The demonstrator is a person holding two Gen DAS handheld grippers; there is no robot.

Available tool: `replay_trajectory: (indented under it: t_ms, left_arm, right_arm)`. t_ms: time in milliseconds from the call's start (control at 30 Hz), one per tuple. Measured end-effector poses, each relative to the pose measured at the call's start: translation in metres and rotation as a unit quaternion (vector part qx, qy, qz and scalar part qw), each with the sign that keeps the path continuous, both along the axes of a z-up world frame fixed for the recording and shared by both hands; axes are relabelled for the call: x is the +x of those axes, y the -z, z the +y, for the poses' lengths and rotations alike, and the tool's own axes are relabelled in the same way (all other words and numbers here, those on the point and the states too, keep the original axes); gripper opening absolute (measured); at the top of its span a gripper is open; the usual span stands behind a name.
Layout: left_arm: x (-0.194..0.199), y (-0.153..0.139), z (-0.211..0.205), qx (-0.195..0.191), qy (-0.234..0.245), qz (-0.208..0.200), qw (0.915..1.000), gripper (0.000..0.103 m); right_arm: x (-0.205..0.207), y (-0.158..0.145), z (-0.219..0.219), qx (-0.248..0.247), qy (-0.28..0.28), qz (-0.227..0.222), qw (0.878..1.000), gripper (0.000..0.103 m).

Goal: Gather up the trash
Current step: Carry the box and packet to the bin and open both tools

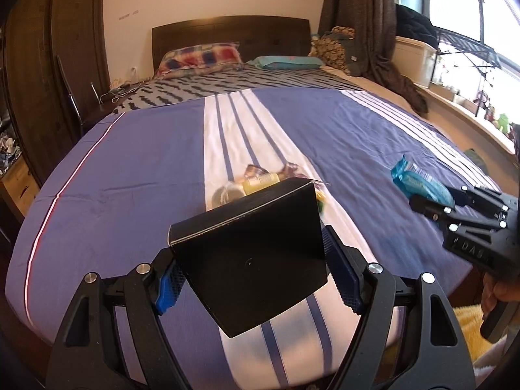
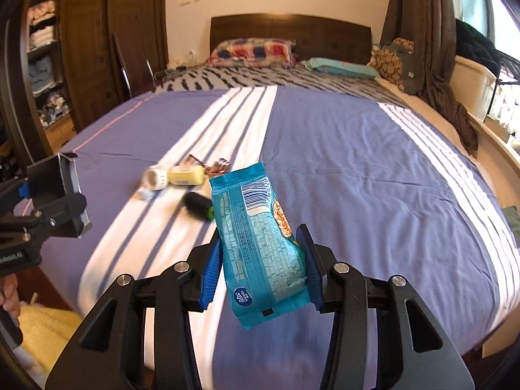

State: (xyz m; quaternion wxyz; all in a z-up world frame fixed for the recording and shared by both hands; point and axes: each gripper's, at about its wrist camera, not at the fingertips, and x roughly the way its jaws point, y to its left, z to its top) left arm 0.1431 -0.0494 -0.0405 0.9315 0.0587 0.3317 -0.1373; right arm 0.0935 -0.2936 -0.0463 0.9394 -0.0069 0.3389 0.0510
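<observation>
**Both hand-held grippers loaded over the bed**

The left hand-held gripper (image 1: 250,279) was clamped on a flat black cardboard box (image 1: 250,243) — matte, sharp-edged, with a thin pale line along its top fold. Its blue ribbed pads (image 1: 167,287) pressed against the box's two side faces, and the box stood clear above the bed (image 1: 136,175).

The right hand-held gripper (image 2: 261,265) was gripping a teal snack packet (image 2: 260,237), a glossy crinkled film pouch with a white barcode patch near its crimped upper end and small print down its length. The packet sat tilted between the blue pads, its lower sealed edge hanging below them.

Ahead of both grippers, on the white striped band of the smooth violet-blue bedcover, the rest of the trash lay in a loose cluster: a pale yellow plastic bottle (image 2: 185,175) on its side with a white ribbed cap end, a small black cylinder (image 2: 196,208) with a green tip nearest the packet, and some crumpled shiny brownish wrappers (image 2: 208,164) just beyond the bottle. In the left wrist view the black box hid part of that cluster.

A hand (image 1: 497,295) held the right gripper's grip at the frame's edge — only fingers showed.
</observation>
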Motion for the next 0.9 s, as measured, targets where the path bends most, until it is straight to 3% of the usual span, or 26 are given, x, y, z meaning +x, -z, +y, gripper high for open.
replay_trajectory:
  t_ms: [367, 667, 900]
  left_arm:
    - [-0.095, 0.019, 0.011, -0.016, 0.015, 0.003, 0.9998, 0.073]
    - [-0.137, 0.056, 0.008, -0.017, 0.027, 0.035, 0.9989, 0.073]
    - [-0.148, 0.113, 0.003, -0.008, 0.035, 0.098, 0.9945, 0.073]
  right_arm:
    - [-0.090, 0.003, 0.014, 0.039, -0.021, -0.014, 0.999, 0.045]
    - [-0.130, 0.058, 0.029, 0.068, -0.034, 0.044, 0.996, 0.045]
    - [-0.143, 0.108, 0.040, 0.053, -0.034, 0.104, 0.993, 0.045]
